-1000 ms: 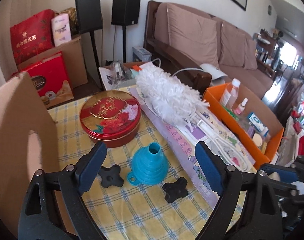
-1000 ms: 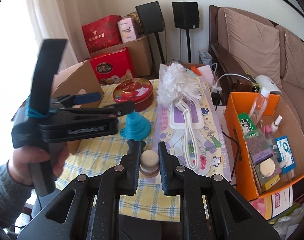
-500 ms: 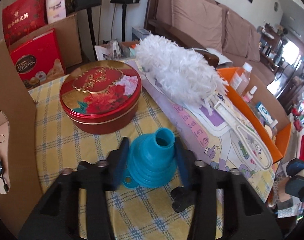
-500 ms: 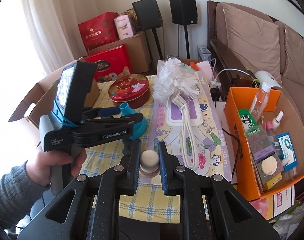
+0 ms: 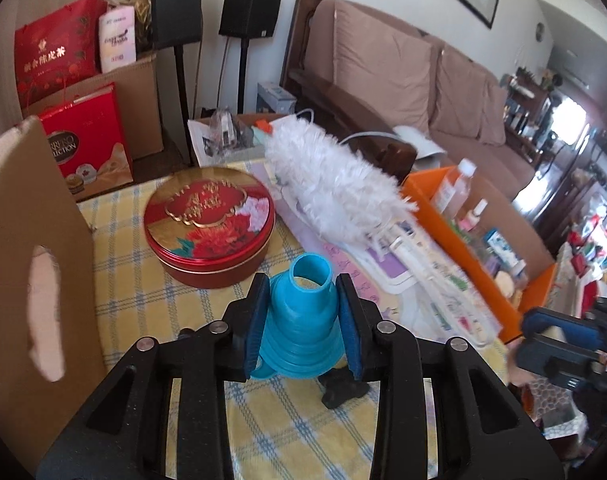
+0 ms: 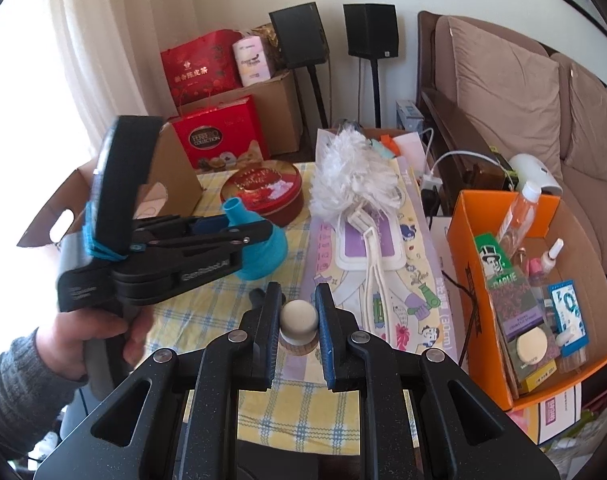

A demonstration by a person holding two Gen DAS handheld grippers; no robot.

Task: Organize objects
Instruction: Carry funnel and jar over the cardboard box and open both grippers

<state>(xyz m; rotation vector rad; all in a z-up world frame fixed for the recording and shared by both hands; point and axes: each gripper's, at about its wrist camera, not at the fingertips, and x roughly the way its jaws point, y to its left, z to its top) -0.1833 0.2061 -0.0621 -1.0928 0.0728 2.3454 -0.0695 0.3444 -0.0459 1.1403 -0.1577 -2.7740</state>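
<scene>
My left gripper point(image 5: 303, 320) is shut on a blue collapsible funnel point(image 5: 303, 320) and holds it just above the yellow checked tablecloth point(image 5: 143, 300); it also shows in the right wrist view point(image 6: 259, 252). My right gripper point(image 6: 299, 316) is shut on a small cream round-topped stopper point(image 6: 299, 318) over the table's front edge. A black star knob point(image 5: 341, 390) lies under the funnel.
A red round tin point(image 5: 209, 226) stands behind the funnel. A white feather duster point(image 5: 335, 188) lies on a printed mat. An orange box point(image 6: 463, 232) with bottles and packets is at the right. A cardboard box flap point(image 5: 27, 248) rises at the left.
My left gripper moved in around the blue funnel, shut on it and raised it slightly. My right gripper has kept hold of the stopper, nearly still.
</scene>
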